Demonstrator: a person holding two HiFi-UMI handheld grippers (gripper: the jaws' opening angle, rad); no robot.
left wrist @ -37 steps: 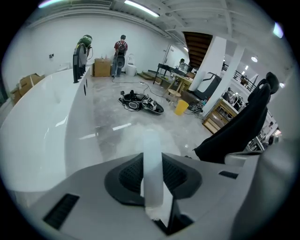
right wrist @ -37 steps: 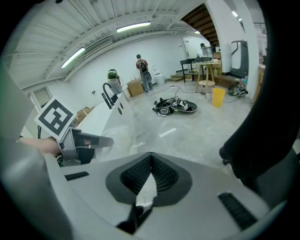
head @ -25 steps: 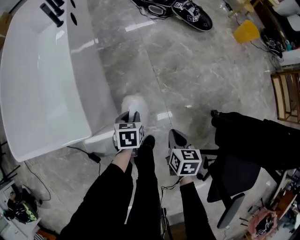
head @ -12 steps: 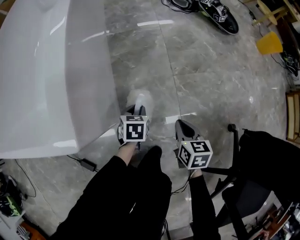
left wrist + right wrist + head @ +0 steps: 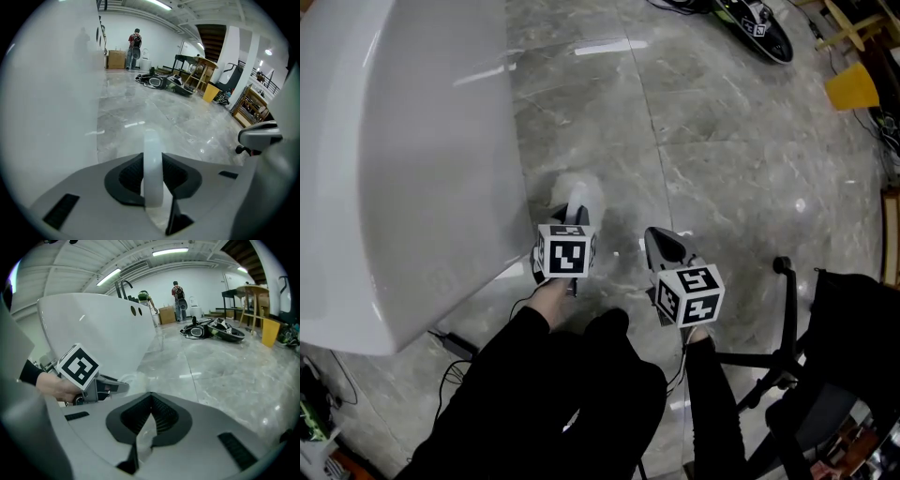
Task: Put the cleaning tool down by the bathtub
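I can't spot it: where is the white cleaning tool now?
Head view, centre-left: the cleaning tool is held by the left gripper, its fluffy head just right of the bathtub wall.

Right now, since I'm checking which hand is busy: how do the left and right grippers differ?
The left gripper is shut on the white cleaning tool; the right gripper is shut on nothing. The left gripper is close beside the bathtub; the right gripper is farther out over the floor. Both point down toward the floor.

The bathtub (image 5: pixel 412 159) is glossy and smooth, the floor (image 5: pixel 731 159) polished veined stone (reflecting lights).
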